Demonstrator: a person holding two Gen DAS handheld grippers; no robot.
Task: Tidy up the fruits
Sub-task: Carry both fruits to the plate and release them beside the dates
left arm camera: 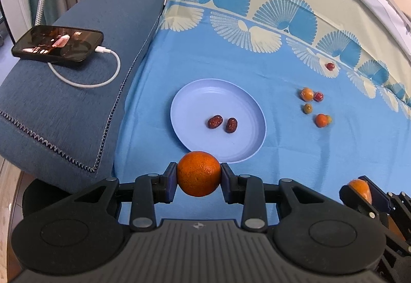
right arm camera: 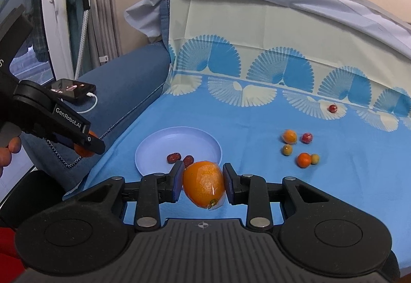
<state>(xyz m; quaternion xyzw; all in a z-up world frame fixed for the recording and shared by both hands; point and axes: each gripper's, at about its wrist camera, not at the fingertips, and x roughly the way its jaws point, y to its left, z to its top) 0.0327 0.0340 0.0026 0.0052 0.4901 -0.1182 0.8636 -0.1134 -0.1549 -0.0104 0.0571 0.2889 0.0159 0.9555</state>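
Observation:
My left gripper is shut on a round orange and holds it just in front of the near rim of a pale blue plate. Two red dates lie on the plate. My right gripper is shut on an oval orange fruit in clear wrap, near the plate. The left gripper also shows in the right wrist view, the right gripper at the left wrist view's right edge. Several small fruits lie loose on the blue cloth right of the plate.
A single red fruit lies further back on the cloth's fan pattern. A phone with a white cable rests on the blue sofa arm at left. The cloth rises up a backrest behind.

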